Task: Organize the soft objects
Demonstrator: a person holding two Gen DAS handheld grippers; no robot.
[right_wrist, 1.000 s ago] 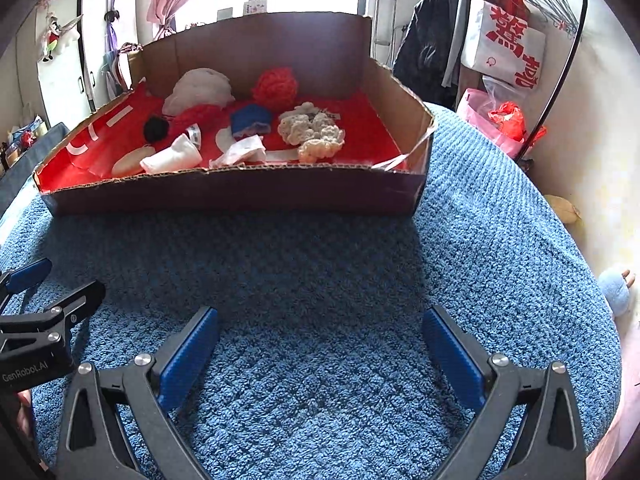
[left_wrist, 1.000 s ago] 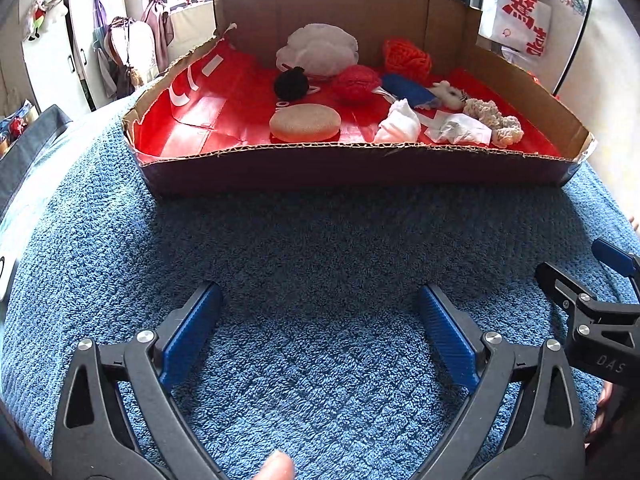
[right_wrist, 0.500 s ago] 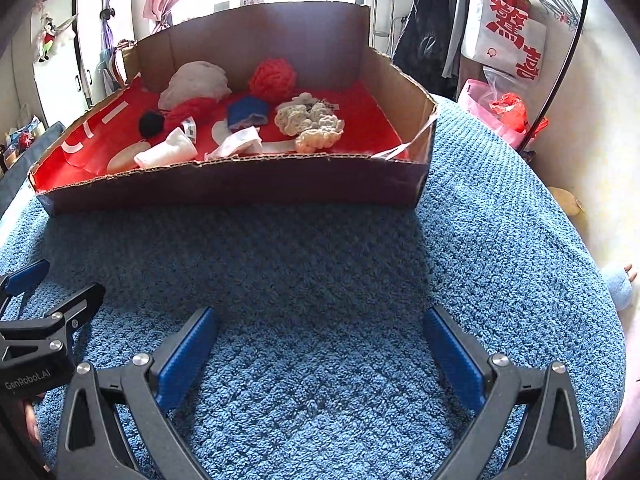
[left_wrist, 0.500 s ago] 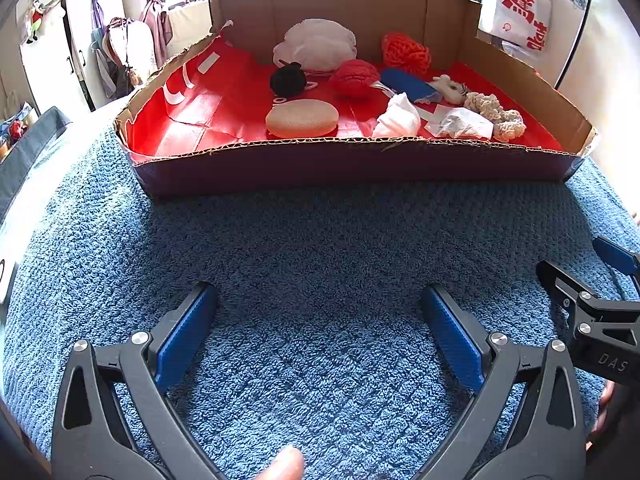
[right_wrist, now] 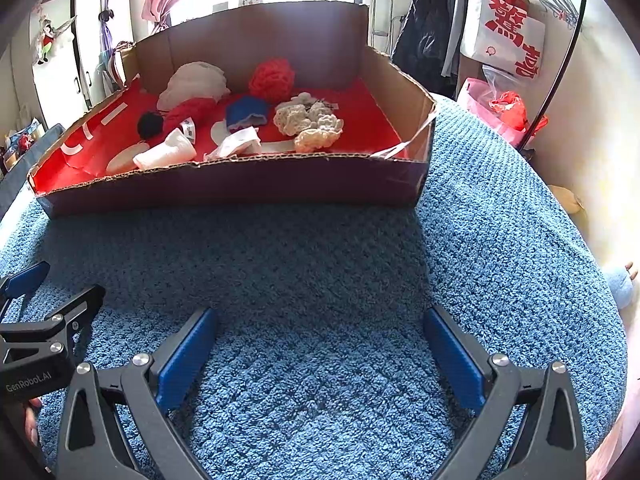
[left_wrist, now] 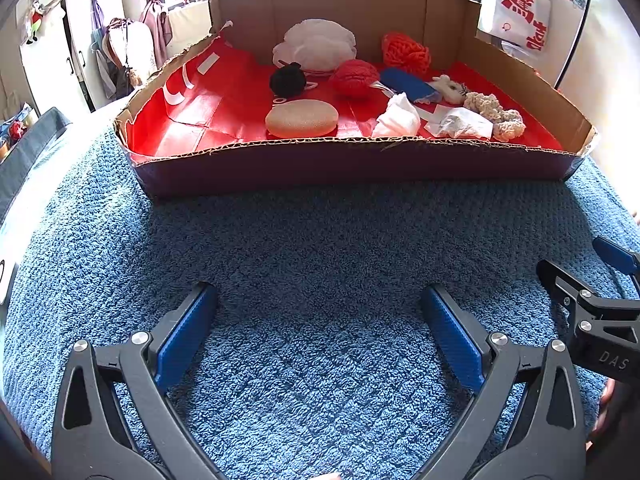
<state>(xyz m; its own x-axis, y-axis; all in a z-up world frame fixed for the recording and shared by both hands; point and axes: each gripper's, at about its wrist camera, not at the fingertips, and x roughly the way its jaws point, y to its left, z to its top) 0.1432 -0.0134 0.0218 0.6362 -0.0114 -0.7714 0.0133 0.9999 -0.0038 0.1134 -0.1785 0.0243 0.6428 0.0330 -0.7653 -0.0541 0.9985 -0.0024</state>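
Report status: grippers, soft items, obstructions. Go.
Left gripper open, empty. Right gripper open, empty, both over blue towel. Soft items in cardboard box. Box's front wall between grippers and items.

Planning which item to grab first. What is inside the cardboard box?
The cardboard box holds a tan pad, black pom-pom, white puff, two red yarn balls, a blue cloth, white tissues and cream crochet. The near wall hides the floor just behind it.
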